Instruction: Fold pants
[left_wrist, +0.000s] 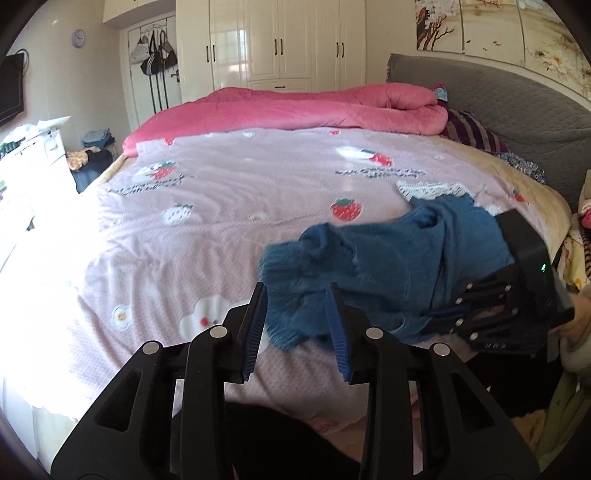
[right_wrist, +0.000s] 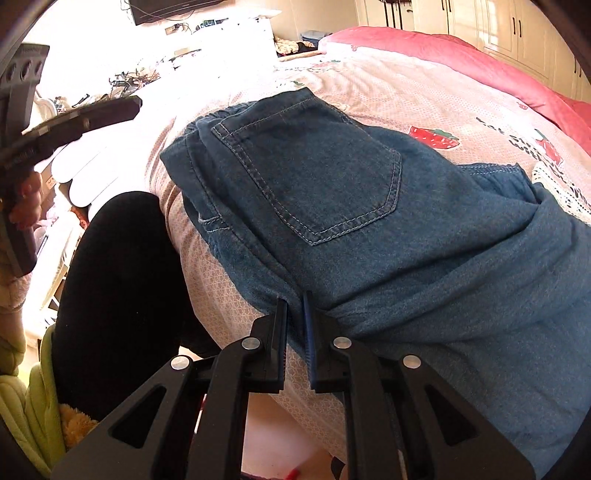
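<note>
Both wrist cams low, share bed (left_wrist: 229, 206).

We see the pants (right_wrist: 369, 206) lying on the bed (left_wrist: 221, 229) near its front edge, toward the right. Behind them, a rolled quilt (left_wrist: 295, 109) lies along the bed's far side, before the wardrobe (left_wrist: 273, 40). The headboard (left_wrist: 498, 110) stands to the right.

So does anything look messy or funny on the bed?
Yes: the blue pants lie bunched and crooked near the bed's edge, with a frayed hem sticking out, not flat. The pink quilt is heaped at the far side too.
</note>
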